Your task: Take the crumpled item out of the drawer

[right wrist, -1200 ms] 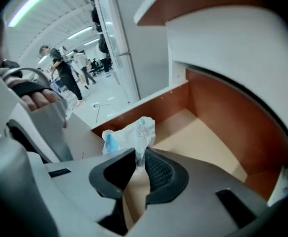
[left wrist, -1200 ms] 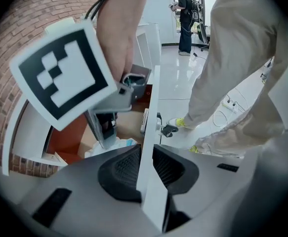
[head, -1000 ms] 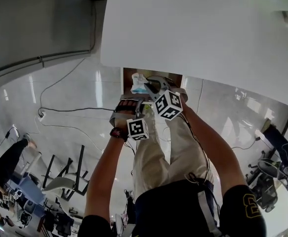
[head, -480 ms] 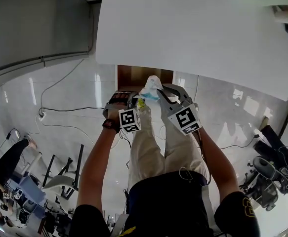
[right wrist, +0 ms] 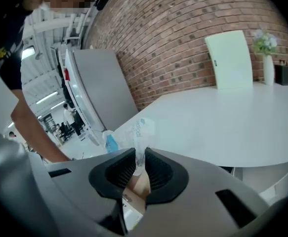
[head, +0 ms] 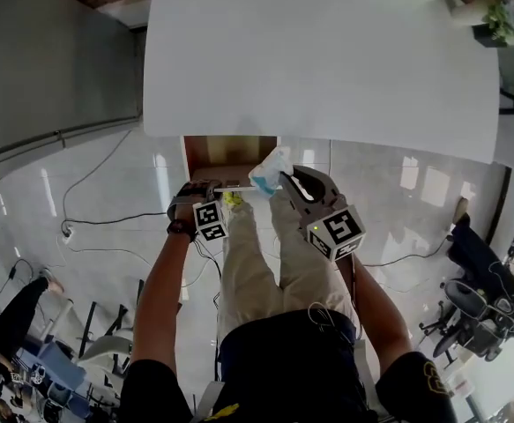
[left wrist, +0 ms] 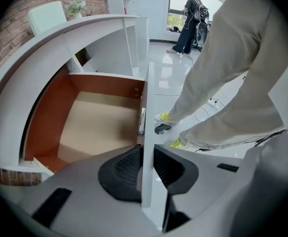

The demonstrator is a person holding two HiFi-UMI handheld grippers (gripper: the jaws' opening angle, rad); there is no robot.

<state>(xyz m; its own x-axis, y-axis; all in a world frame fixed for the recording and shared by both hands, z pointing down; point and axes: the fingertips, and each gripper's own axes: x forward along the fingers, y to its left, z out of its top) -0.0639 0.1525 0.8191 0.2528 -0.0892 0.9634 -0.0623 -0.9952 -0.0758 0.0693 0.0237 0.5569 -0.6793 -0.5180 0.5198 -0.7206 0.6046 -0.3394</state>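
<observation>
The right gripper is clamped nearly shut on a crumpled white-and-blue plastic wrapper, held up clear of the open brown wooden drawer, near the edge of the white table top. The left gripper has its jaws closing on the drawer's thin white front panel, with its pads against both faces

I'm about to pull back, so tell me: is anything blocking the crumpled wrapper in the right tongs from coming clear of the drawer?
Nothing visible does. The crumpled wrapper, pinched in the right tongs, is already lifted out of the open drawer and hangs in open air in front of the white table.
</observation>
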